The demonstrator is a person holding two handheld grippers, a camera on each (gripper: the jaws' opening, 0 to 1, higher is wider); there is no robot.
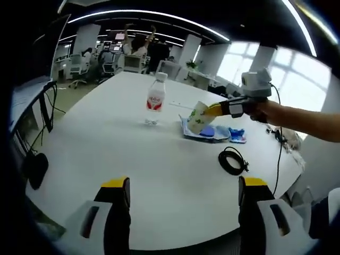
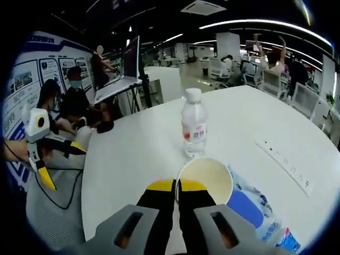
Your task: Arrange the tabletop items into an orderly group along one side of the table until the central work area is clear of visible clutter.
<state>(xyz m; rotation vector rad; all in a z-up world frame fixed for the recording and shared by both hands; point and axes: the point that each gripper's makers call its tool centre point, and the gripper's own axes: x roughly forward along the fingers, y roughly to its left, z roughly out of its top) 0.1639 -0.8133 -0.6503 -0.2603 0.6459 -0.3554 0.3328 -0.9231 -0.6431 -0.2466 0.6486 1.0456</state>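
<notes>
Your right hand-held gripper (image 2: 177, 187) pinches the paper cup (image 2: 205, 176) by its rim, near the water bottle (image 2: 194, 129). Your left hand-held gripper (image 1: 182, 187) hangs wide open over the table (image 1: 106, 138).

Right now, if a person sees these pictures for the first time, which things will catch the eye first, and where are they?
The paper cup stands out first: the right gripper pinches its rim, just above a blue packet on the white table. Next comes the water bottle with the red label, standing upright near the table's middle, beyond the cup. A coiled black cable lies nearer the table's edge, and the left gripper hangs open over bare tabletop.
</notes>
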